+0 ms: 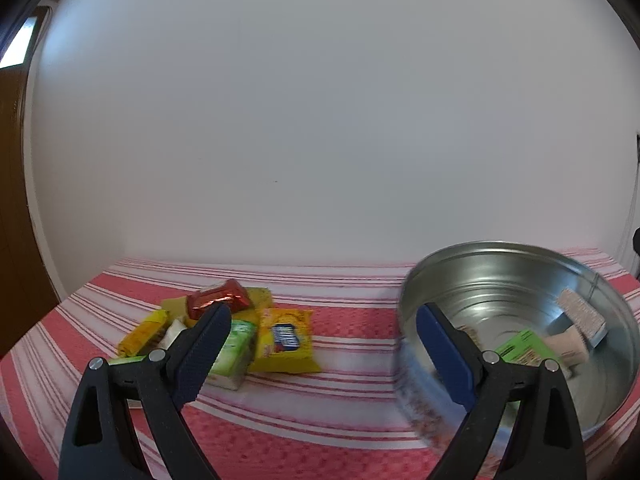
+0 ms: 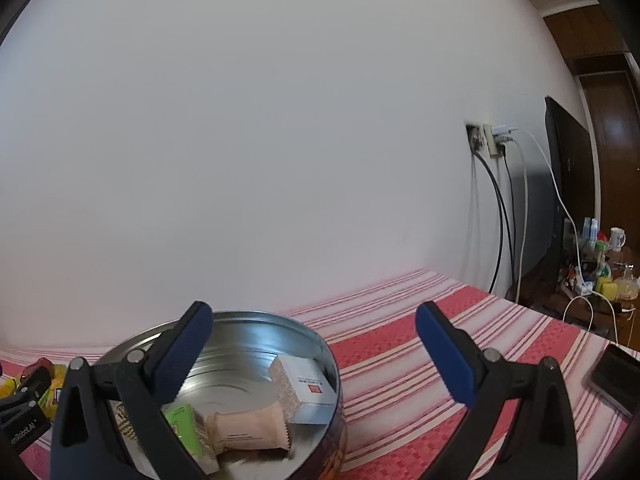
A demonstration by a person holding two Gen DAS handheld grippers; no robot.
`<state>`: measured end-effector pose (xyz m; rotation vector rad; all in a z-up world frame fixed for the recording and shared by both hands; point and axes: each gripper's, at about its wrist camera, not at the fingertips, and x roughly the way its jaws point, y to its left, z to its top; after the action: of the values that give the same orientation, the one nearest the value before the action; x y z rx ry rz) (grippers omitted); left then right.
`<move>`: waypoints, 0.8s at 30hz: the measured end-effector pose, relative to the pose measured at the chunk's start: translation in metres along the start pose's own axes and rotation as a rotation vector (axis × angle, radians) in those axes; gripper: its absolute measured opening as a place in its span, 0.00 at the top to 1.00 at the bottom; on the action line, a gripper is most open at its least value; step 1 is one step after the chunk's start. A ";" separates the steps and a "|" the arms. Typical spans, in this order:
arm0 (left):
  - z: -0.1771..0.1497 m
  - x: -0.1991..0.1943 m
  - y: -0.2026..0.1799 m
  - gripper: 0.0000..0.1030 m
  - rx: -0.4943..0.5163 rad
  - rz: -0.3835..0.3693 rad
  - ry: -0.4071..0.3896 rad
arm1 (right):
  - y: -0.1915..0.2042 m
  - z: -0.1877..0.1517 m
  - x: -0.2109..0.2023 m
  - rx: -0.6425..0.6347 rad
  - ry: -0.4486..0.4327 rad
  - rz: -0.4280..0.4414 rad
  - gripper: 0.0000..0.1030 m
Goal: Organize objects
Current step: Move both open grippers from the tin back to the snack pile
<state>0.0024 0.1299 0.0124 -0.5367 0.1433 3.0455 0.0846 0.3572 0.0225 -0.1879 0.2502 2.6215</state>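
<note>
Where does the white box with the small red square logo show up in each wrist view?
Left wrist: white box, far right, leaning on the round metal tin's wall.
Right wrist: white box, lower centre, inside the same tin.
Shared landmark: pale pink wrapped bar beside it.

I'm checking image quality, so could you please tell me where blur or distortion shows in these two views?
Left wrist view: the tin's near wall is smeared by motion blur, while the snack packets look fairly sharp. Right wrist view: mostly sharp, but fisheye distortion bends the striped tablecloth and wall cables.
</note>
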 end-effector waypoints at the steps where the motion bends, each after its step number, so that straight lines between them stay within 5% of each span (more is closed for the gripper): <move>1: 0.000 -0.001 0.005 0.08 0.004 0.007 0.002 | 0.003 -0.001 -0.001 -0.005 0.002 0.003 0.00; 13: -0.010 0.018 0.067 0.08 -0.028 0.064 0.083 | 0.032 -0.010 -0.021 -0.050 0.008 0.010 0.00; 24: -0.024 0.038 0.141 0.08 -0.145 0.224 0.214 | 0.097 -0.028 -0.041 -0.074 0.057 0.117 0.00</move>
<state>-0.0337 -0.0118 -0.0112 -0.9163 -0.0126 3.2236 0.0750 0.2491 0.0164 -0.2820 0.1896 2.7465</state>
